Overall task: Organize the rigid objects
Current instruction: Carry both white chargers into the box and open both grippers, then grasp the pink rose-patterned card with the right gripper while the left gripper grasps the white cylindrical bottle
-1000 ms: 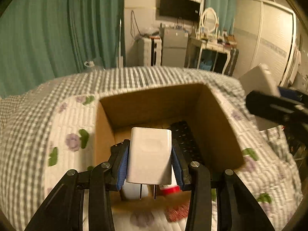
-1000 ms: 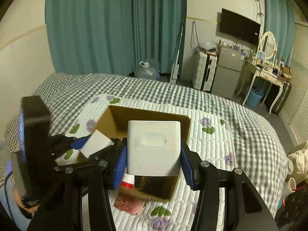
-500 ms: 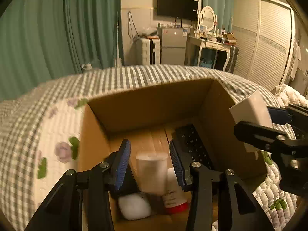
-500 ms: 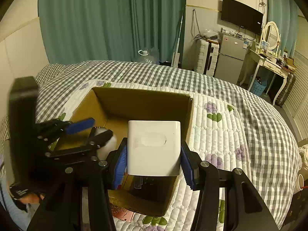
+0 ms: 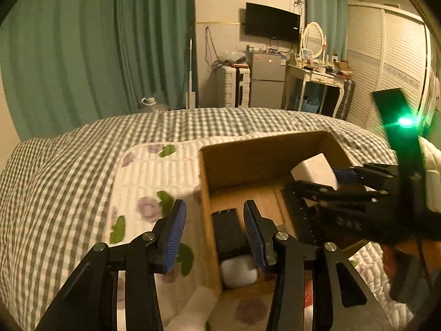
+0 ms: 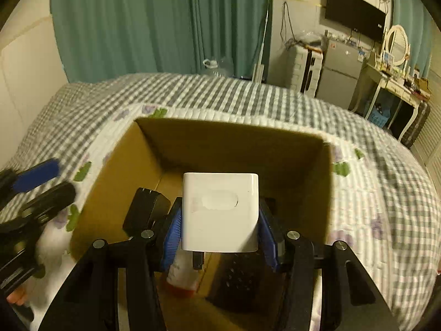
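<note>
Between the right gripper's (image 6: 220, 226) blue pads sits a white charger (image 6: 220, 211), clamped on both sides, prongs pointing down, held over the open box (image 6: 239, 149). Below it in the box lie a white bottle with a red cap (image 6: 182, 275) and a black keyboard (image 6: 237, 284); just left of the pads is a black adapter (image 6: 146, 211). The left gripper (image 5: 215, 234) is spread wide with nothing between its pads, straddling the box's left wall (image 5: 206, 220). Ahead of it inside the box lie the adapter (image 5: 228, 231) and a white round thing (image 5: 238, 271). The box rests on a quilt (image 5: 148, 173) over a checked bedspread (image 5: 55, 182)
</note>
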Tool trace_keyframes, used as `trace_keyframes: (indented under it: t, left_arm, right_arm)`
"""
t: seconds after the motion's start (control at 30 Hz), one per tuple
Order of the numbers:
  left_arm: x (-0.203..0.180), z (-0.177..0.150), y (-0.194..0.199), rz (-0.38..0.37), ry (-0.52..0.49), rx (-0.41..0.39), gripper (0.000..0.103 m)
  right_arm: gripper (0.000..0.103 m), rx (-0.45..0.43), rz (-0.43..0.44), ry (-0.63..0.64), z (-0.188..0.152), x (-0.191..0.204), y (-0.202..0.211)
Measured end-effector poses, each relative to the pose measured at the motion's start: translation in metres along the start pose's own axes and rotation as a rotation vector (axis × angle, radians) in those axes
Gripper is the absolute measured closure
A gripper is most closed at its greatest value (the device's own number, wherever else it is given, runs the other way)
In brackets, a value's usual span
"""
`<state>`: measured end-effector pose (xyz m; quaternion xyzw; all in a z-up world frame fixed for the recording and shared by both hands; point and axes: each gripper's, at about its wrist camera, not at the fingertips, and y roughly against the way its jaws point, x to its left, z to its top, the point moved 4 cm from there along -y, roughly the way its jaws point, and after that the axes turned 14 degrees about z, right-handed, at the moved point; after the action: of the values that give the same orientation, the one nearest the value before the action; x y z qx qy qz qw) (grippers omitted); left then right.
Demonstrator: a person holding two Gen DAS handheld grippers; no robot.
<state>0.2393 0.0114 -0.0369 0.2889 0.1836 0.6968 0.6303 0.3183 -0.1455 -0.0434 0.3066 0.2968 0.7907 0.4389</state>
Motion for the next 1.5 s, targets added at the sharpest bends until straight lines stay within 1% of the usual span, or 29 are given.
trace_keyframes:
  t: [0.1,0.23,0.27,0.3,0.33,0.37,0.43,0.5,0.53,0.57,0.63,0.73,0.8,0.87,0.9,1.03,1.1,1.17,1.23,1.27,1.3,1.33,1.37,1.4,1.43,1.47,1.5]
  left_arm:
    - [0.01,-0.008,-0.003,-0.005,0.019,0.016,0.057]
    - [0.021,-0.019,-0.005,-0.002,0.033,0.038,0.057]
    - [0.023,-0.022,-0.004,-0.003,0.039,0.043,0.057]
    - [0.025,-0.024,-0.002,-0.005,0.041,0.046,0.057]
    - [0.026,-0.025,0.0,-0.005,0.041,0.047,0.057]
    - [0.028,-0.027,0.003,-0.005,0.039,0.049,0.057]
    - [0.029,-0.033,0.011,-0.011,0.028,0.05,0.051]
    - [0.03,-0.042,0.022,0.004,0.016,0.049,0.025]
    - [0.031,-0.045,0.025,0.015,0.016,0.044,0.022]
    - [0.031,-0.051,0.03,0.021,0.014,0.041,0.018]
    - [0.03,-0.064,0.033,0.009,0.001,0.06,0.018]
    - [0.027,-0.08,0.03,0.009,-0.018,0.1,0.012]
    - [0.021,-0.092,0.023,0.045,-0.061,0.119,0.012]
    - [0.016,-0.104,0.014,0.111,-0.112,0.125,0.012]
    - [0.014,-0.109,0.008,0.123,-0.13,0.134,0.012]
    - [0.009,-0.122,-0.011,0.098,-0.142,0.191,0.012]
    - [0.007,-0.126,-0.02,0.084,-0.143,0.222,0.012]
    - [0.007,-0.129,-0.031,0.088,-0.138,0.258,0.012]
    - [0.007,-0.132,-0.042,0.088,-0.137,0.295,0.012]
    - [0.007,-0.133,-0.047,0.09,-0.133,0.308,0.012]
    - [0.008,-0.133,-0.051,0.09,-0.124,0.314,0.016]
    - [0.007,-0.134,-0.054,0.078,-0.118,0.322,0.021]
    - [0.007,-0.136,-0.056,0.079,-0.119,0.332,0.038]
    - [0.007,-0.137,-0.057,0.088,-0.122,0.334,0.044]
    - [0.007,-0.137,-0.054,0.073,-0.12,0.328,0.048]
    - [0.007,-0.136,-0.052,0.06,-0.115,0.326,0.06]
    - [0.008,-0.135,-0.047,0.042,-0.098,0.321,0.06]
  right_arm:
    - [0.053,0.01,0.014,-0.018,0.002,0.0,-0.016]
    - [0.052,-0.015,0.0,0.007,0.008,0.005,-0.02]
    - [0.048,-0.018,0.005,0.003,0.008,0.006,-0.018]
    - [0.028,-0.036,0.0,0.002,0.009,0.008,-0.013]
    - [0.019,-0.058,-0.016,0.004,0.009,0.01,-0.006]
    - [0.019,-0.078,-0.029,0.009,0.01,0.012,0.003]
    - [0.019,-0.098,-0.041,0.025,0.008,0.019,0.023]
    - [0.018,-0.121,-0.051,0.031,0.002,0.026,0.046]
    - [0.018,-0.131,-0.05,0.033,-0.002,0.03,0.057]
    - [0.017,-0.136,-0.052,0.033,-0.008,0.033,0.068]
    - [0.01,-0.15,-0.06,0.025,-0.023,0.038,0.088]
    - [0.008,-0.155,-0.086,0.009,-0.05,0.044,0.106]
    - [0.005,-0.173,-0.127,0.003,-0.07,0.046,0.111]
    - [0.002,-0.175,-0.139,0.002,-0.089,0.049,0.108]
    - [0.002,-0.168,-0.144,-0.004,-0.099,0.049,0.102]
    - [0.002,-0.108,-0.101,-0.045,-0.127,0.042,0.071]
    - [0.002,-0.061,-0.077,-0.063,-0.137,0.039,0.055]
    - [0.002,-0.021,-0.051,-0.083,-0.146,0.036,0.042]
    - [0.002,-0.007,-0.052,-0.092,-0.151,0.034,0.035]
    - [0.002,-0.007,-0.051,-0.101,-0.152,0.033,0.033]
    - [0.002,-0.004,-0.047,-0.104,-0.153,0.033,0.032]
    - [0.002,0.0,-0.043,-0.104,-0.154,0.033,0.03]
    - [0.002,0.004,-0.046,-0.106,-0.155,0.032,0.029]
    - [0.002,0.006,-0.046,-0.109,-0.156,0.031,0.028]
    - [0.002,0.01,-0.043,-0.114,-0.157,0.03,0.026]
    - [0.002,0.017,-0.039,-0.116,-0.157,0.03,0.023]
    - [0.002,0.025,-0.038,-0.117,-0.158,0.03,0.019]
